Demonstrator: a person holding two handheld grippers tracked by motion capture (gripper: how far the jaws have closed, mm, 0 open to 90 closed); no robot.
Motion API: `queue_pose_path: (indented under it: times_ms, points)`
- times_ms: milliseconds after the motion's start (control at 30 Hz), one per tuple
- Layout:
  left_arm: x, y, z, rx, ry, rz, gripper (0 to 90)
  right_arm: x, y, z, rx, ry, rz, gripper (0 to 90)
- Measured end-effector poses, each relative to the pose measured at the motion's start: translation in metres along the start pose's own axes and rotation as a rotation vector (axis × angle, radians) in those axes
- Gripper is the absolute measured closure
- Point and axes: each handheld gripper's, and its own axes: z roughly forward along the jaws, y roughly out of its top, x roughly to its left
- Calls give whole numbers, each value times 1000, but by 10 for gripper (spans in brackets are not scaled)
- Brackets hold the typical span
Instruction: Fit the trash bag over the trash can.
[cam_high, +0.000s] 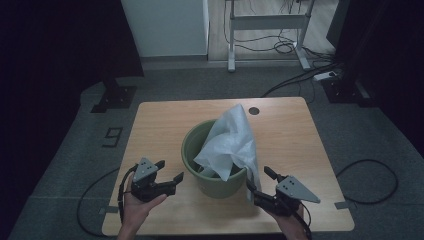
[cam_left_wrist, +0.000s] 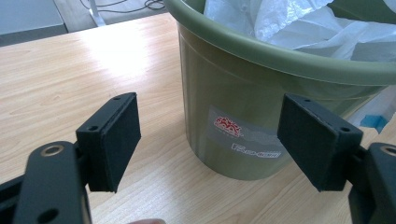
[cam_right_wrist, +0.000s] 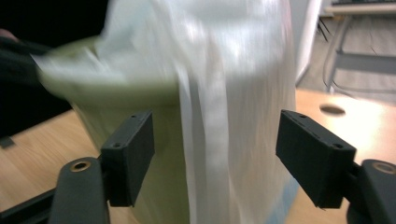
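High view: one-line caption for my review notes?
Open left gripper and right gripper flank a green bucket with a white bag spilling over its rim.

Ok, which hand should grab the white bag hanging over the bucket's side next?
Probably the right. The right gripper is open, with the white bag hanging between its fingers outside the green bucket. The left gripper, also open, faces bare bucket wall.

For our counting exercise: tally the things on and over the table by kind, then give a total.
Green buckets: 1
White plastic bags: 1
Hand-held grippers (left, right): 2
Total: 4
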Motion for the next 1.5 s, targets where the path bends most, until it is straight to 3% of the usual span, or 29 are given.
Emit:
queue_pose_path:
  times_ms: [233,267,467,500,533,700,733,867,1067,1200,1267,1367,1500]
  points:
    - [1,-1,1,3,-1,-4,210,3,-31,21,87,-73,17,292]
    - [2,-2,1,3,0,-6,210,0,-36,28,113,-132,20,359]
    - [6,-3,0,0,4,-17,210,-10,-35,25,72,-179,14,639]
    - [6,-3,0,0,4,-17,210,-10,-35,25,72,-179,14,639]
    - [7,-3,1,1,5,-18,211,-12,-33,22,56,-197,10,735]
    - [6,-4,1,4,6,-14,211,-17,-27,17,30,-221,4,838]
    - [6,-4,1,3,8,-15,211,-23,-21,14,10,-234,3,877]
    - [7,-4,1,3,11,-17,212,-34,-1,8,-42,-255,-4,886]
    - [7,-3,4,6,10,-16,214,-47,64,-3,-181,-279,-55,888]
    - [6,-2,2,0,8,-10,214,-36,113,-9,-292,-242,-134,888]
    - [6,-1,0,-6,8,-8,214,-28,130,-9,-318,-211,-162,888]
    - [3,2,-5,-20,8,-2,215,-16,142,-5,-322,-164,-180,887]
    - [-2,9,-10,-33,4,20,215,0,141,8,-272,-90,-209,887]
